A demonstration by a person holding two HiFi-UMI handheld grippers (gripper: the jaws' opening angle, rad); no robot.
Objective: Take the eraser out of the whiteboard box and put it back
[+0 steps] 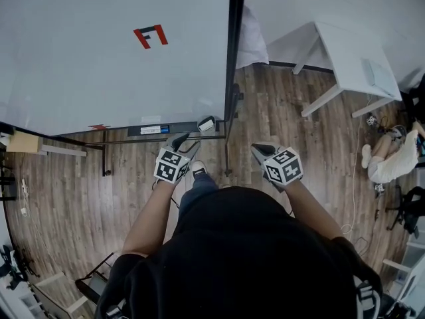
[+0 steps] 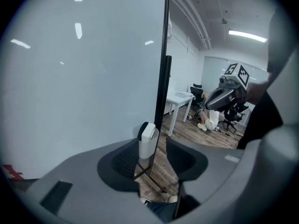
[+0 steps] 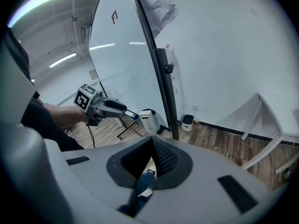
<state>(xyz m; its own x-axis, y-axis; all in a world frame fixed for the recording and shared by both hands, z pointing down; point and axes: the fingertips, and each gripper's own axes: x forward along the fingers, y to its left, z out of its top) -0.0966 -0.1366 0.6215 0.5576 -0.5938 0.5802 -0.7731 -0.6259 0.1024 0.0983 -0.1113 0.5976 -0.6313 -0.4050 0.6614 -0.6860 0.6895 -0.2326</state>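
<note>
Eraser (image 2: 143,127) in box (image 2: 149,144), just beyond left tool (image 2: 158,158).

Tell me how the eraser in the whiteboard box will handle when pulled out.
Probably light: the eraser is small, only its dark top showing above the white box. It seems to fill the box's opening, so it may drag and tug the box upward. With so little exposed, a grip could slip; likely stiff enough not to fold.
</note>
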